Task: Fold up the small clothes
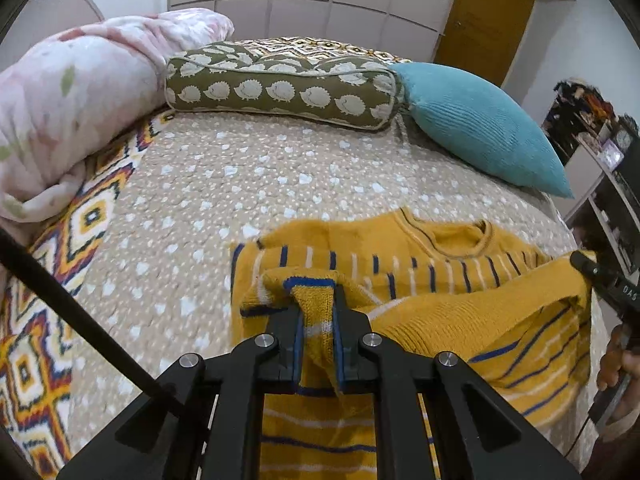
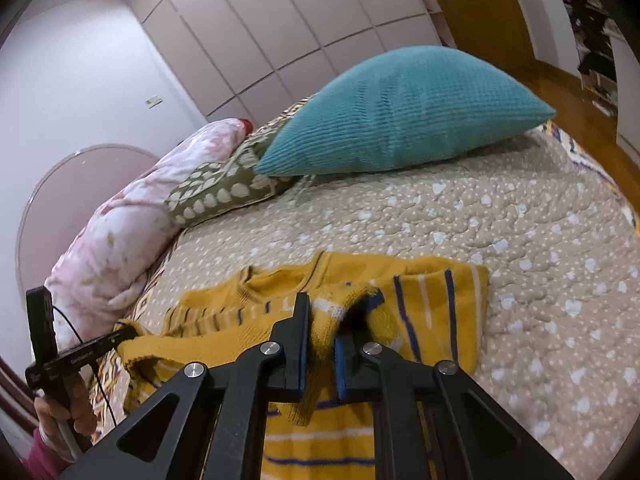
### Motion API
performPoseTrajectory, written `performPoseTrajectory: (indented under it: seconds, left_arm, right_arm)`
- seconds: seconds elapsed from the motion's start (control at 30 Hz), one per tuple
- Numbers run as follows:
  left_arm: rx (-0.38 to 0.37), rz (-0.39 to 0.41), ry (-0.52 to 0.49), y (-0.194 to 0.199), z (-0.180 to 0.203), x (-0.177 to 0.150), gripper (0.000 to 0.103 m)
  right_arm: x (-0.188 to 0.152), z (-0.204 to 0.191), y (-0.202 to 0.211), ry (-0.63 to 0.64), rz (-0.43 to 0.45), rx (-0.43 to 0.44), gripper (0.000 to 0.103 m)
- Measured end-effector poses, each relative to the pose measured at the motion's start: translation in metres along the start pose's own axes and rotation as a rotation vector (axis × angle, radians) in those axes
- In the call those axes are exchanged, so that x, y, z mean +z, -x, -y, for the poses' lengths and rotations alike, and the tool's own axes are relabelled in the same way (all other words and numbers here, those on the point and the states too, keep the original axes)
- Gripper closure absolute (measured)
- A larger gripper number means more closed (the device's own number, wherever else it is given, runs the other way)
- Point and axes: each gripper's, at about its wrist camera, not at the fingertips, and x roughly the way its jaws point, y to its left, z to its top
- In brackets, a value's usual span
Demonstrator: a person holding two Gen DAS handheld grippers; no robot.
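A small mustard-yellow knit sweater (image 1: 420, 248) with blue and white stripes lies on the bed, collar away from me; it also shows in the right wrist view (image 2: 436, 292). My left gripper (image 1: 318, 304) is shut on a bunched bottom corner of the sweater, lifted above the bed. My right gripper (image 2: 324, 320) is shut on the other bottom corner, also lifted. The hem hangs stretched between them, folded up over the sweater's body. The right gripper's tip (image 1: 584, 264) shows at the right of the left wrist view.
The bed has a beige heart-print blanket (image 1: 240, 168). Behind the sweater lie a teal pillow (image 1: 480, 120), a hedgehog-print bolster (image 1: 280, 88) and a rolled pink duvet (image 1: 60, 100). A cluttered shelf (image 1: 608, 168) stands at the right.
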Motion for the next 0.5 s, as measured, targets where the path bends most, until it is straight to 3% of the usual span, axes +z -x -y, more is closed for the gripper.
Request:
performPoseTrajectory:
  seconds: [0.13, 0.23, 0.27, 0.3, 0.33, 0.37, 0.4, 0.47, 0.5]
  left_arm:
    - [0.001, -0.024, 0.026, -0.022, -0.004, 0.006, 0.090]
    - [-0.040, -0.069, 0.050, -0.031, -0.010, 0.003, 0.081]
    - [-0.062, -0.082, 0.064, -0.030, -0.014, 0.002, 0.068]
    - [-0.081, -0.082, 0.085, -0.026, -0.021, 0.001, 0.045]
    - [-0.089, -0.061, 0.108, -0.018, -0.028, 0.002, 0.033]
    - [-0.092, -0.032, 0.129, -0.011, -0.034, 0.002, 0.016]
    - [-0.094, 0.022, 0.161, 0.000, -0.042, 0.003, 0.013]
    - [-0.098, 0.076, 0.181, 0.015, -0.053, 0.005, 0.013]
    - [-0.095, 0.074, 0.177, 0.018, -0.057, 0.005, 0.013]
  right_arm:
    - [0.011, 0.008, -0.021, -0.034, 0.018, 0.007, 0.092]
    - [0.013, 0.011, -0.038, -0.027, -0.028, -0.034, 0.089]
    - [0.014, 0.013, -0.042, -0.040, -0.060, -0.046, 0.082]
    - [0.014, 0.016, -0.041, -0.059, -0.081, -0.036, 0.068]
    - [0.015, 0.019, -0.036, -0.078, -0.076, -0.020, 0.059]
    - [0.017, 0.023, -0.022, -0.096, -0.029, -0.012, 0.039]
    - [0.019, 0.026, -0.009, -0.104, 0.017, -0.014, 0.028]
    - [0.018, 0.027, 0.019, -0.088, 0.110, -0.006, 0.028]
    - [0.016, 0.023, 0.026, -0.058, 0.108, -0.004, 0.033]
